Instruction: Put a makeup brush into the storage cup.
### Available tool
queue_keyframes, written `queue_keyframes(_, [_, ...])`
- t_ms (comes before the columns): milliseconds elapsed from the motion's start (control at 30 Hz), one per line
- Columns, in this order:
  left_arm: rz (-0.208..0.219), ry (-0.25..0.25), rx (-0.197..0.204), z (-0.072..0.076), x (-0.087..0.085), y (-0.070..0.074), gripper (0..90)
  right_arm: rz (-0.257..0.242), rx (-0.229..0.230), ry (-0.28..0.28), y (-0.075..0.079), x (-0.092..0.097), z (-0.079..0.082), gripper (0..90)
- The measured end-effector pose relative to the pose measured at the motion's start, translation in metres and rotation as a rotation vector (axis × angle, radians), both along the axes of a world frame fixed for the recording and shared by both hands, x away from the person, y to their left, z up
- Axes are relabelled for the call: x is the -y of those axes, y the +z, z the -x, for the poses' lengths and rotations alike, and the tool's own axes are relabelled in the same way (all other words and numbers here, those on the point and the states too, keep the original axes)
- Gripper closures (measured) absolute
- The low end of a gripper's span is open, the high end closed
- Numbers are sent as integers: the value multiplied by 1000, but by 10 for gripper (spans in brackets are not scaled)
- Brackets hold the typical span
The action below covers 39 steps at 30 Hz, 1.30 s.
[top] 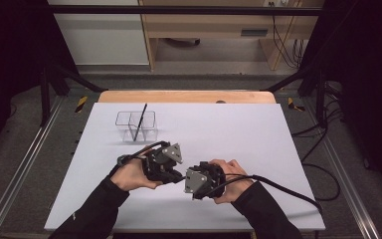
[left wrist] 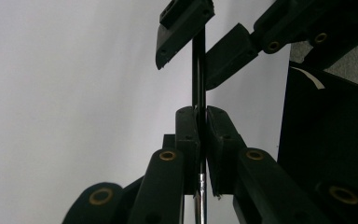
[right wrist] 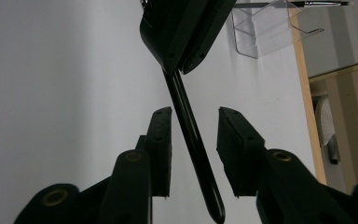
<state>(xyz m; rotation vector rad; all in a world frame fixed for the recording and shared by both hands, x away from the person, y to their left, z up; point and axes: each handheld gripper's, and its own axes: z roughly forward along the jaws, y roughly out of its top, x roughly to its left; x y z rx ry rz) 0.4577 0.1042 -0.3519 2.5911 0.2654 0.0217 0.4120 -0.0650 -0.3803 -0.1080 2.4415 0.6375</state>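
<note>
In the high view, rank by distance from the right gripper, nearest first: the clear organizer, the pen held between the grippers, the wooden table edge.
1. Pen held between the grippers: between the right gripper's jaws.
2. Clear organizer: up and left on the white sheet.
3. Wooden table edge: along the far side.

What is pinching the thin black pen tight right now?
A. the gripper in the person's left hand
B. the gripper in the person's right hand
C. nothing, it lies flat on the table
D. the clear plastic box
A: in the left gripper view the left gripper has its pads pressed on the black pen, while the right gripper has its pads apart from the pen on both sides.
</note>
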Motion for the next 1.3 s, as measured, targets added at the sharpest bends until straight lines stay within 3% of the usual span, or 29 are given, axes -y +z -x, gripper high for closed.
queue_keyframes(133, [1, 3, -6, -1, 0, 0, 835, 2, -1, 12, 1, 0, 0, 742])
queue_keyframes(500, [15, -3, -11, -1, -2, 0, 832, 22, -25, 36, 1, 0, -1, 795])
queue_keyframes(800, [32, 0, 12, -2, -6, 3, 808, 18, -58, 53, -1, -1, -1, 842])
queue_keyframes(967, [49, 17, 50, -2, -11, 4, 673, 7, -74, 37, -1, 0, -3, 842])
queue_keyframes(1000, [62, 34, 76, -3, -15, 6, 635, 4, -79, 29, 0, 2, -4, 842])
queue_keyframes(1167, [101, 67, 108, -3, -25, 8, 483, -6, -97, 4, 1, 4, -6, 842])
queue_keyframes(1300, [137, 126, 136, -6, -39, 9, 364, -16, -116, -27, 1, 7, -11, 842])
